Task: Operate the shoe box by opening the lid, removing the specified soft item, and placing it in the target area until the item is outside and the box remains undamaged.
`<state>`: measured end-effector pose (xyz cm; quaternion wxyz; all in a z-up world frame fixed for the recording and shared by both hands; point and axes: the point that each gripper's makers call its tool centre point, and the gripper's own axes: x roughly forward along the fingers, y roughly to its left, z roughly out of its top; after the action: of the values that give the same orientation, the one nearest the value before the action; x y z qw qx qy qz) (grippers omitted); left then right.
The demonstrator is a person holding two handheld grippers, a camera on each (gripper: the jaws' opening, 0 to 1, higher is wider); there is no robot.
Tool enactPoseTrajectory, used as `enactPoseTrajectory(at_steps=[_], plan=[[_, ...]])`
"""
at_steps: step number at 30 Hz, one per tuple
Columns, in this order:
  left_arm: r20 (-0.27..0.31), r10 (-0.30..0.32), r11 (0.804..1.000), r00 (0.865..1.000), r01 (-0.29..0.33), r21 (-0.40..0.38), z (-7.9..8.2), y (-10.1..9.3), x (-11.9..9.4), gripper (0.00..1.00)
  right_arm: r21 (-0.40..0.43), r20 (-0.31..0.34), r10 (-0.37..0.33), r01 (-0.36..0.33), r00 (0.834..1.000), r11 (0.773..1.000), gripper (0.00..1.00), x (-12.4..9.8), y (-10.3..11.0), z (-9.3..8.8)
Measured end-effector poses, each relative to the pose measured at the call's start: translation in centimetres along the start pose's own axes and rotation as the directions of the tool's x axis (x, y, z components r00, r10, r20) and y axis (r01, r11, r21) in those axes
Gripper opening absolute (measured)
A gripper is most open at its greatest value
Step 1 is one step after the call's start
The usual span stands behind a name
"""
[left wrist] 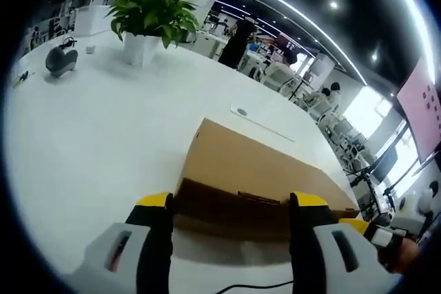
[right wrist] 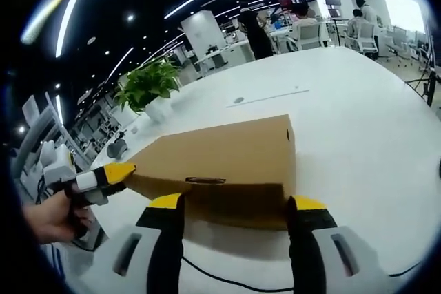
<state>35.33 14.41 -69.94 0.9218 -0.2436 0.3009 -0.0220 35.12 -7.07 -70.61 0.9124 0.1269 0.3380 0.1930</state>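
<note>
yellow-tipped jaws of the left gripper (left wrist: 234,206) stand wide apart, released, right up at one end of the shoe box (left wrist: 258,170), which lies closed on the white bench (left wrist: 89,142). black cable (left wrist: 248,286) runs across the bench between the jaws. over in the right gripper view, the right gripper (right wrist: 236,208) is spread open too, jaws bracketing the box's near side where a finger slot (right wrist: 204,180) shows. the left gripper comes in from the left there, its yellow tip touching the box's end, a hand (right wrist: 52,217) gripping it. farther back, a potted plant (left wrist: 150,18) stands on the bench, well apart from the box, and people sit at desks beyond.
</note>
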Motion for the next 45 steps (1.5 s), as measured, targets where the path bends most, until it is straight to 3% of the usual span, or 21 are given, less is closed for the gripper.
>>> enactPoseTrajectory(at_steps=[3, 11, 20, 25, 28, 30, 33, 38, 41, 45], plan=[[0.010, -0.011, 1.000, 1.000, 0.011, -0.004, 0.2, -0.1, -0.3, 0.67, 0.025, 0.018, 0.007, -0.007, 1.000, 1.000, 0.60, -0.2, 0.0, 0.4], [0.016, -0.022, 0.999, 1.000, 0.023, -0.042, 0.7, -0.2, -0.6, 0.63, -0.010, 0.012, 0.004, -0.004, 1.000, 1.000, 0.58, -0.4, 0.0, 0.8], [0.022, -0.050, 0.999, 0.999, 0.050, -0.003, 1.2, -1.1, -0.5, 0.68, 0.006, 0.047, 0.016, -0.017, 0.999, 1.000, 0.63, -0.5, 0.5, 1.8], [0.031, -0.069, 0.998, 0.997, 0.069, -0.003, 1.9, -1.5, -0.7, 0.70, -0.131, 0.044, 0.010, -0.004, 0.999, 0.991, 0.62, -0.7, 0.6, 1.9], [0.047, -0.087, 0.994, 0.995, 0.089, -0.058, 2.7, -2.1, -0.7, 0.75, -0.278, 0.031, -0.009, 0.018, 0.999, 0.960, 0.63, -0.6, 0.6, 1.4], [0.042, -0.082, 0.995, 0.996, 0.085, -0.057, 2.9, -2.3, -0.6, 0.78, -0.315, 0.033, -0.025, 0.034, 0.999, 0.948, 0.62, -0.4, 0.5, 1.2], [0.044, -0.083, 0.995, 0.996, 0.085, -0.049, 3.2, -2.6, -0.7, 0.78, -0.346, 0.081, -0.040, 0.066, 0.996, 0.936, 0.62, -0.3, 0.4, 1.6], [0.051, -0.090, 0.994, 0.995, 0.093, -0.051, 3.7, -2.6, -0.6, 0.78, -0.351, 0.081, -0.050, 0.076, 0.995, 0.933, 0.61, 0.3, 0.1, 1.7], [0.049, -0.096, 0.994, 0.994, 0.098, -0.037, 3.7, -2.7, -0.7, 0.78, -0.368, 0.113, -0.072, 0.109, 0.991, 0.924, 0.62, 0.6, -0.2, 2.5], [0.043, -0.149, 0.987, 0.988, 0.151, -0.060, 3.8, -2.8, -0.9, 0.83, -0.350, 0.119, -0.075, 0.113, 0.990, 0.930, 0.68, 1.2, -0.7, 3.1]])
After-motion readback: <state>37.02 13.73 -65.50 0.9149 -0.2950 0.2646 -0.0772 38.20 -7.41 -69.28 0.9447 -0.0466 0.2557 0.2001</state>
